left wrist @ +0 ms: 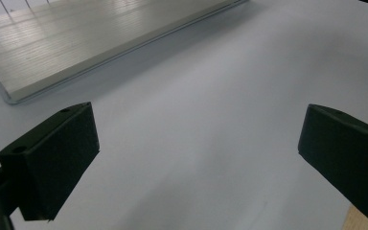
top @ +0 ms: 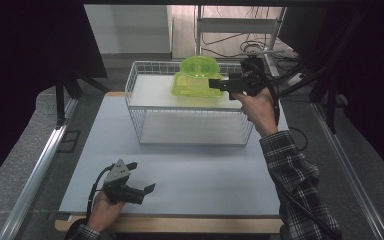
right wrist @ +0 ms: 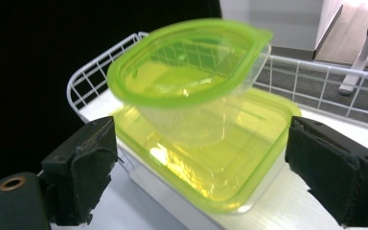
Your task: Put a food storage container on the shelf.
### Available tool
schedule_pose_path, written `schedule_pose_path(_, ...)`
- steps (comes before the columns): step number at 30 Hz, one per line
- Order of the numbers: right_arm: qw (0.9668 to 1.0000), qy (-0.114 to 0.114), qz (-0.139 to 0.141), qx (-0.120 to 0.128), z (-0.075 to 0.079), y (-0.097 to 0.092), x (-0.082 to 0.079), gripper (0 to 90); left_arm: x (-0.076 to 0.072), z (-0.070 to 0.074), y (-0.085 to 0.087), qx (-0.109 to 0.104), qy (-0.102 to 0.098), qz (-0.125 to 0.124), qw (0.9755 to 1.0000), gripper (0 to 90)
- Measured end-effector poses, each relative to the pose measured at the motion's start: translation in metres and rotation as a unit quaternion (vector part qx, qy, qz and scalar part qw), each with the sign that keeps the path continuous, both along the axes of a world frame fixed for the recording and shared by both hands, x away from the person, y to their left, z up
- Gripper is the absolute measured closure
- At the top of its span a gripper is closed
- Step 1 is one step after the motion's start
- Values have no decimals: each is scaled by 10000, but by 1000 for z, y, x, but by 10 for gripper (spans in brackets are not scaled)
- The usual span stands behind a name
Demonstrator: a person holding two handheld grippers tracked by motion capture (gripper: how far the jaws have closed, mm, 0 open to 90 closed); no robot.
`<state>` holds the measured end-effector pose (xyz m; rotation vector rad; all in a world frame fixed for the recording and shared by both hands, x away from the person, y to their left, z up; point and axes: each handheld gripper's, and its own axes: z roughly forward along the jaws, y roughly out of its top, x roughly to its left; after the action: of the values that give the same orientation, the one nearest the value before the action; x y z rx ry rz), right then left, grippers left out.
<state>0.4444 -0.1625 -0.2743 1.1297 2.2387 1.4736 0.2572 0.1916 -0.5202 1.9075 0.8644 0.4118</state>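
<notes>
Both tongs stand open: the right gripper has its jaws spread on either side of the square green-lidded container, pads clear of it. A round lidded container sits tilted on top. Both rest on the wire basket's upper shelf, straight ahead of those jaws. Well apart, the left gripper hangs empty over the white table.

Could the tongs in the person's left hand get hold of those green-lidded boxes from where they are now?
Probably not without moving far. The left tongs rest open near the table's front edge, while the boxes sit stacked on the wire basket's top shelf at the back, beside the right tongs.
</notes>
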Motion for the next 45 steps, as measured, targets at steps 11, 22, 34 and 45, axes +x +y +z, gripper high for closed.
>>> schedule_pose_path(11, 9988, -301, 185, -346, -21, -3, -19, 80, 0, -1, -2, 69, 14, -10, 10000, 5)
schedule_pose_path(22, 9978, -428, 285, -424, -44, -7, -33, 47, 0, -2, -4, 165, 43, -29, 9999, 7)
schedule_pose_path(34, 9978, -401, 393, -357, -73, -19, -50, 19, 1, -4, -6, 292, 61, -86, 9995, 8)
schedule_pose_path(45, 9978, -348, 345, -447, -108, -30, -70, 9, 0, -4, -8, 347, 60, -110, 9993, 8)
